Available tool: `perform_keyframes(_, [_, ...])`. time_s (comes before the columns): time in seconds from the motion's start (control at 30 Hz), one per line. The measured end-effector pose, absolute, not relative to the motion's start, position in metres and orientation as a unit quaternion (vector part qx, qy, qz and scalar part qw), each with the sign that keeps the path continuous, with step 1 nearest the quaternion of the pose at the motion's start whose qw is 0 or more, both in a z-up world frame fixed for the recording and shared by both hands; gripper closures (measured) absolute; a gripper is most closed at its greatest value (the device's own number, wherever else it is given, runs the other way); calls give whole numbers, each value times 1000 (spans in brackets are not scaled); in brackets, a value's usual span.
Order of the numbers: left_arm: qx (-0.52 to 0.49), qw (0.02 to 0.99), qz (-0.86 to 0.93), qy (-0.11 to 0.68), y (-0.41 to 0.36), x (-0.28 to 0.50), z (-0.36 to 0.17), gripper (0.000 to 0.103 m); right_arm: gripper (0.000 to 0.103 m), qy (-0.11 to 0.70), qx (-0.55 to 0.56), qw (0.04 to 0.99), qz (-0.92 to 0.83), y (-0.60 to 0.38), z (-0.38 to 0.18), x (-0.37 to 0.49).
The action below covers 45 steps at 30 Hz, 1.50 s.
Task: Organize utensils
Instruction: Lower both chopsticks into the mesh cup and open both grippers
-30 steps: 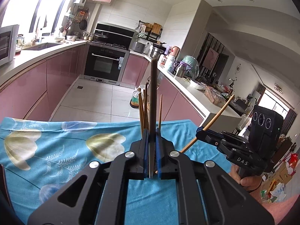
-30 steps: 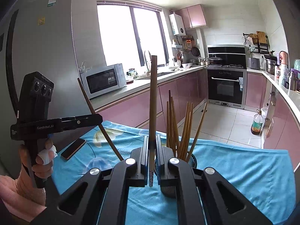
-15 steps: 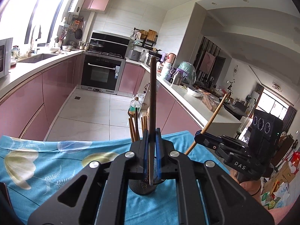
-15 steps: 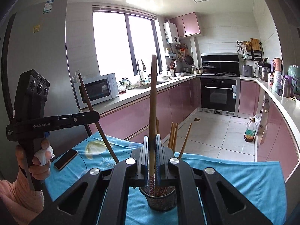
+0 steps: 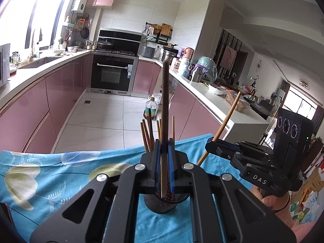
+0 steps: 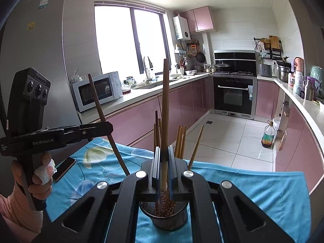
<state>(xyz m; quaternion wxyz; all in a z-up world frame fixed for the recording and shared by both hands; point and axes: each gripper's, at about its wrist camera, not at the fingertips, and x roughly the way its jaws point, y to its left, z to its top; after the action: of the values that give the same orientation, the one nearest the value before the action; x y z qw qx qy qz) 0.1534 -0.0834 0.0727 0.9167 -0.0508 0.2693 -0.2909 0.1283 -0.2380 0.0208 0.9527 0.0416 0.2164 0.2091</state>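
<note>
Left gripper (image 5: 163,158): my jaws pinch a dark brown wooden chopstick (image 5: 165,109), upright.
Right gripper (image 6: 164,162): my jaws pinch a pale wooden chopstick (image 6: 165,109), upright.
Black mesh utensil cup (image 6: 164,216): on the blue cloth (image 6: 253,194), now nearer, below both chopsticks.

- The mesh chopstick holder (image 5: 162,203) is mostly hidden behind the left hand-held gripper (image 5: 164,162); only its lower wall shows.
- In the right wrist view the holder's (image 6: 168,216) rim is partly covered by the right hand-held gripper (image 6: 164,168).
- The lower end of the dark chopstick (image 5: 165,109) disappears between the blue pads, so whether it touches the holder's bottom cannot be told.
- The same holds for the light chopstick (image 6: 165,109).
- The phone (image 6: 64,168) is half covered by the person's hand (image 6: 39,174).
- The tabletop under the blue floral cloth (image 5: 50,174) is fully covered.
- The microwave (image 5: 4,64) is cut off by the picture's left edge.
- Countertop jars and bottles (image 5: 186,64) are too small to identify.
</note>
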Motion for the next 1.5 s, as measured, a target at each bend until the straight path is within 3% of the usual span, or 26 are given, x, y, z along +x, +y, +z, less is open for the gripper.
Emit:
perform_keyframes(0.4, [-33, 907, -281, 312, -97, 170, 39, 95, 97, 260, 41, 942, 208, -230, -7, 143])
perform_keyframes(1.5, [20, 904, -258, 341, -128, 195, 11, 95, 97, 300, 63, 930, 202, -234, -29, 169])
